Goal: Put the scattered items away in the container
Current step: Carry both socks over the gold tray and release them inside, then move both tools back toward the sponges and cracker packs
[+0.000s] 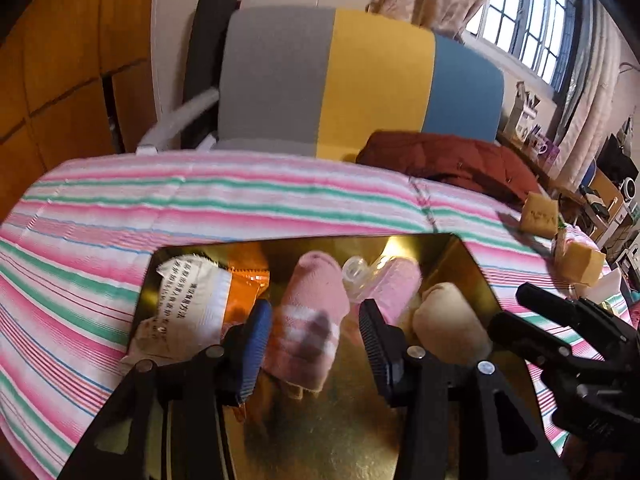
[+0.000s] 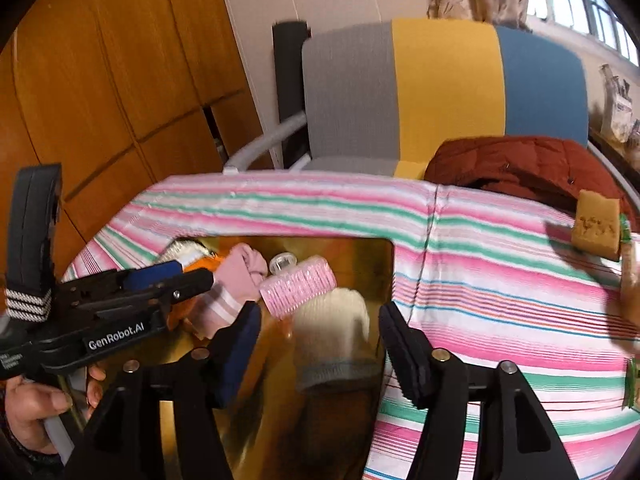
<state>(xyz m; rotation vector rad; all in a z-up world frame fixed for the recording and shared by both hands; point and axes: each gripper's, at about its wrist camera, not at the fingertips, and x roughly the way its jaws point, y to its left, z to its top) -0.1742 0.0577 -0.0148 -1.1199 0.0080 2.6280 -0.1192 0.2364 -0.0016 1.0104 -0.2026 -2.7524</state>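
Rolled socks (image 1: 310, 320) in gold tray (image 1: 476, 268)

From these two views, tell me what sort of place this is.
Most likely a lived-in room at home, perhaps a bedroom or study. A striped cloth covers the table, a padded chair with a red jacket stands behind it, and wooden cupboard doors and a curtained window line the walls.

My left wrist camera looks steeply down along its fingers, close over the gold tray (image 1: 472, 264) on the striped cloth (image 1: 120, 216). My right wrist camera faces the same way from just beside it. Both views share the tray, cloth and striped chair (image 1: 360, 80).
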